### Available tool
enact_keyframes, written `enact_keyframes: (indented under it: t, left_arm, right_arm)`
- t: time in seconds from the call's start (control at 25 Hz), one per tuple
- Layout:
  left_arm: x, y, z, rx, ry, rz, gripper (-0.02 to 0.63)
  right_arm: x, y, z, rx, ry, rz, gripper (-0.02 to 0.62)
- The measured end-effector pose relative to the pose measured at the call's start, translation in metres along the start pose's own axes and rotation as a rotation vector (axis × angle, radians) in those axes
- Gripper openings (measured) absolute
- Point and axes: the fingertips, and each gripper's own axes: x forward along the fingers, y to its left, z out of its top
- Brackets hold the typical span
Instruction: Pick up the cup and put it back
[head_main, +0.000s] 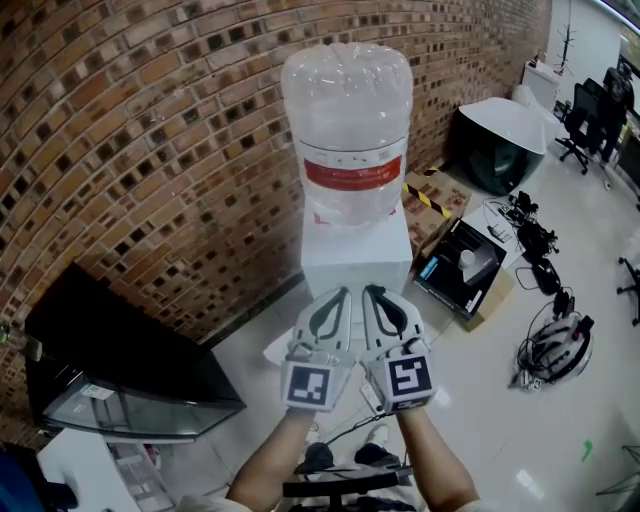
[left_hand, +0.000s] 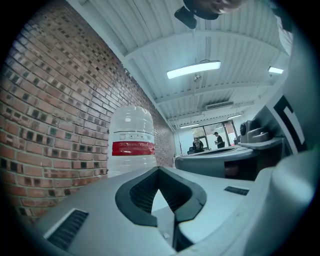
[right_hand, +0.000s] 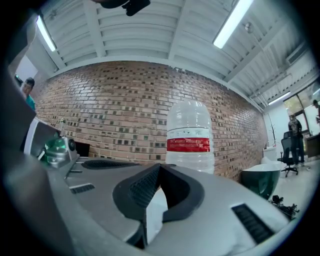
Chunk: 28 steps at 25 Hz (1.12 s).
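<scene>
Since your left gripper (head_main: 336, 296) and right gripper (head_main: 374, 292) are both closed on nothing, pointing at twelve o'clock toward the white water dispenser (head_main: 356, 255) under its clear red-labelled bottle (head_main: 347, 120), and no cup shows anywhere, the pick-up and the return are both still ahead.

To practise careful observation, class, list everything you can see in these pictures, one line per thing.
Water bottle: one, clear with a red label, on top of the dispenser.
Dispenser: one, white, against the wall.
Wall: one, brown brick, behind the dispenser.
Cabinet: one, black, lower left.
Cardboard box: one, brown, open, on the floor right of the dispenser.
Helmet: one, white and black, on the floor at far right.
Left claw: one, white, shut, empty.
Right claw: one, white, shut, empty.
</scene>
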Motion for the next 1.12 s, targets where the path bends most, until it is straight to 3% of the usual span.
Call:
enact_keyframes:
  t: [0.16, 0.32, 0.52, 0.6, 1.12]
  left_arm:
    - [-0.001, 0.005, -0.015, -0.002, 0.012, 0.004, -0.008]
    - [-0.003, 0.006, -0.059, 0.000, 0.032, -0.008, -0.008]
    - [-0.017, 0.008, -0.141, -0.014, 0.032, -0.017, -0.008]
    - [-0.022, 0.009, -0.176, -0.018, 0.019, -0.011, -0.007]
    - [-0.049, 0.013, -0.402, -0.042, 0.028, -0.012, -0.006]
  right_arm:
    - [0.005, -0.001, -0.018, -0.025, 0.016, 0.004, 0.005]
    - [0.015, -0.005, -0.060, -0.015, 0.013, 0.006, 0.006]
    - [0.025, -0.007, -0.147, -0.039, 0.017, -0.006, 0.009]
    - [0.030, -0.005, -0.185, -0.037, 0.015, 0.000, 0.046]
    - [0.057, -0.012, -0.415, -0.027, 0.008, -0.020, 0.046]
